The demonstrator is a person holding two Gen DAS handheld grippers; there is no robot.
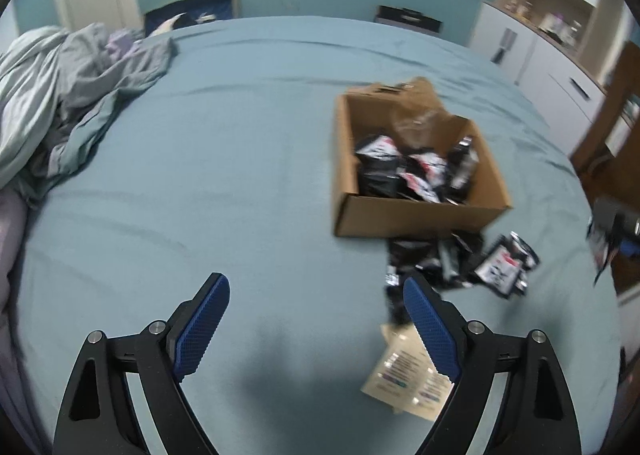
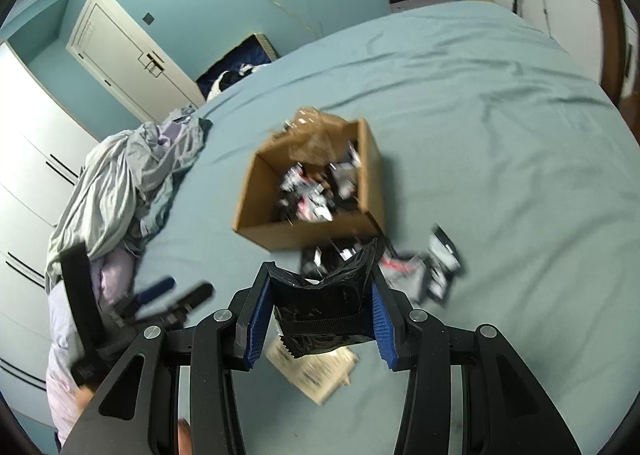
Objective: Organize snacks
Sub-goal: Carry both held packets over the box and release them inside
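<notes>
A teal-sheeted bed (image 1: 240, 159) fills a blue-walled bedroom, crumpled bedding (image 1: 68, 95) heaped at its left edge. On the sheet sits an open cardboard box (image 1: 416, 211) holding black-and-white snack packets (image 1: 412, 171). More packets lie in a loose pile (image 1: 460, 263) touching the box's near wall, with a tan pouch (image 1: 408, 375) closer still. The right gripper (image 2: 320, 319) is clamped on a black packet (image 2: 324, 307), held above the sheet just in front of the box (image 2: 308, 195). The left gripper (image 1: 316, 323) hovers over bare sheet with fingers wide apart, holding nothing; it also shows, blurred, at the right view's left edge.
</notes>
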